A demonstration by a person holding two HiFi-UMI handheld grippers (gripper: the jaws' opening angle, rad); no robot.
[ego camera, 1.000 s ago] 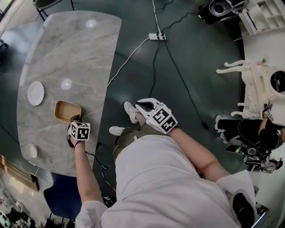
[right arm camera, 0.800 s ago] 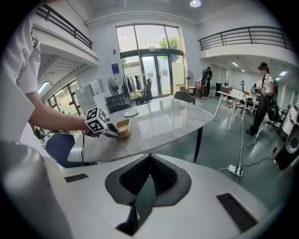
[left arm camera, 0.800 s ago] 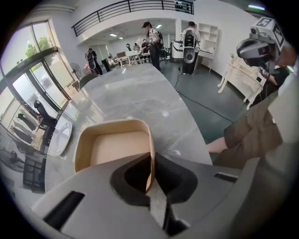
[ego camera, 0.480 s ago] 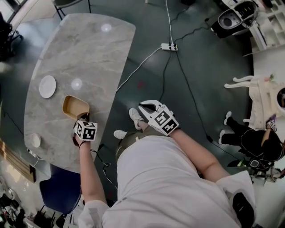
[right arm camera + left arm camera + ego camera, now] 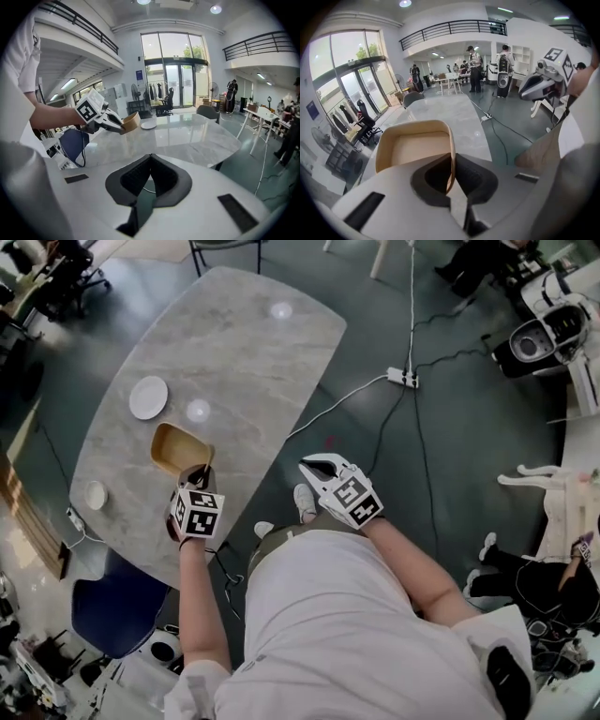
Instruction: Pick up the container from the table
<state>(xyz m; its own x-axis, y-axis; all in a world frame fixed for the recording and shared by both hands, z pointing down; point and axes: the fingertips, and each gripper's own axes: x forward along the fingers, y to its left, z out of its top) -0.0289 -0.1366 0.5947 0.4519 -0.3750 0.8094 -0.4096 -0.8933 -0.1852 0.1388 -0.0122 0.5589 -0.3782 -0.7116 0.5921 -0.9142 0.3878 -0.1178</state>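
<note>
Raised since the earlier frames, the container [image 5: 178, 448] is no longer seen resting on the table [image 5: 246, 352]; in the right gripper view it is held in the air above the marble, and the camera itself has swung, so the whole scene sits differently.

At the far left of the head view a small dish [image 5: 95, 494] is seen near the table's edge, with a white plate [image 5: 148, 397] at about one o'clock from it. Next comes the tan container, its long axis running roughly from ten to four o'clock. It is pinched by the left gripper [image 5: 202, 472], whose jaws are closed tight on the thin near wall, one pad inside and one outside. From that claw the body of the container lies out at about eleven o'clock (so its weight is judged to hang ahead of the grip).

Further right, at about three o'clock from the left gripper, the right gripper [image 5: 314, 465] is held over the floor, well apart from the container, its jaws pressed together on nothing.

The gripped stretch of wall is covered by the marker cube in the head view, and the container's underside is shown in no view. Its inside looks empty.
</note>
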